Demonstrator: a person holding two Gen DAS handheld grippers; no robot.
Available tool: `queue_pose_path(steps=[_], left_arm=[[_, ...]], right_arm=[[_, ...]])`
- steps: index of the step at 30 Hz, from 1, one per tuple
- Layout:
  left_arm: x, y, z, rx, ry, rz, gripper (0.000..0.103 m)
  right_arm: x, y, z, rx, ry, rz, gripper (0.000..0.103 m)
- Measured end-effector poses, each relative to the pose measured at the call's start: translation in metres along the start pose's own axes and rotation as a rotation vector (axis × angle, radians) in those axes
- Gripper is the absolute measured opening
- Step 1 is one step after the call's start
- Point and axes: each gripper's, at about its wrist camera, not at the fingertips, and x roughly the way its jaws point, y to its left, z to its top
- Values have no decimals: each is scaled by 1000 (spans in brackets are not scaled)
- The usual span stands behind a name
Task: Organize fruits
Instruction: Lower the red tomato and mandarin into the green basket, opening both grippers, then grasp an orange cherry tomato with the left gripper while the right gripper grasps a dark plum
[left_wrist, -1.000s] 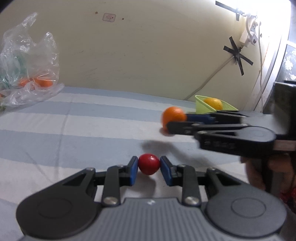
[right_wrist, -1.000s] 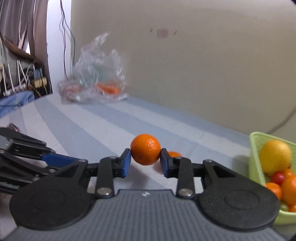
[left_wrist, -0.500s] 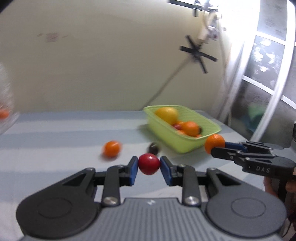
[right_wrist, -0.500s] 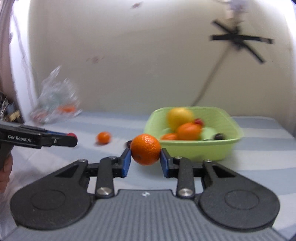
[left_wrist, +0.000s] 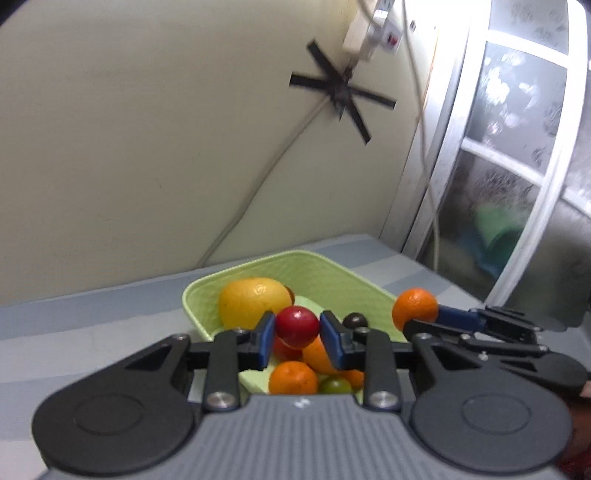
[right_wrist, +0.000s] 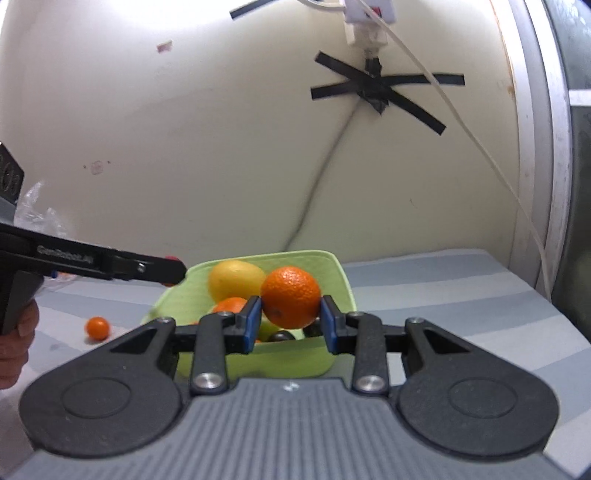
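Wall (right_wrist: 184, 147): cream, with black tape strips (right_wrist: 380, 92) crossed over a cable; both views show it.

Window frame (left_wrist: 517, 177): white, with frosted panes, seen broadly from the left wrist view; the right wrist view catches only its edge.

Striped surface (right_wrist: 443, 291): blue-grey bands, carrying the basket. Whether it is a tabletop or a bed cannot be told.

Basket (left_wrist: 332, 275): pale green, rectangular, set near the wall. It holds a yellow citrus (left_wrist: 253, 301), several small oranges, a green fruit and a dark round fruit (left_wrist: 354, 319); the left wrist view shows these contents best.

Left gripper (left_wrist: 297, 334): pinching a red fruit (left_wrist: 297, 326) between its blue pads, held above the near part of the basket. In the right wrist view it enters from the left, side-on, with a hand (right_wrist: 18, 339) below it.

Right gripper (right_wrist: 291, 319): pinching an orange (right_wrist: 290, 297) between its blue pads, held over the basket's near rim. The left wrist view shows it side-on at the basket's right edge.

Plastic bag (right_wrist: 40, 218): crumpled and clear, at the far left; right wrist view only.

Loose small orange (right_wrist: 97, 328): lying on the striped surface left of the basket; right wrist view only.
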Motion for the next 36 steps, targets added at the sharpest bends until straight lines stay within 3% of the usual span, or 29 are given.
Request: queue_pose_path(steps=[6,11,14,17,21,23,28,36], left_arm=[[19,7,-7,-5,20,40,45],[-21,20,-4,-45,-60,53,46],[-65,45,-11,-108,-115,106,48],[-99,70,-25,-159,-123,177,48],[-120,90,-48,-196,-95,235,48],[-119,96,-62,-216,-72,239,48],[-98,97,-77,-203,-30,205,53],[-70,96,-78,-99,15,162,57]], right_arm=[[7,-2,-6,-19,-8,-13,43],[-4,-6,-1,24,-43,12,43],[-19,3,3,26,-76,88,43],[-29,26,4,-20,-66,176,42],[-27,65,-3,-54,28,317,35],[-19,87,-12,-95,81,345,34],[11,128,-26,-209,186,284,33],[48,139,-25,-243,249,161,33]])
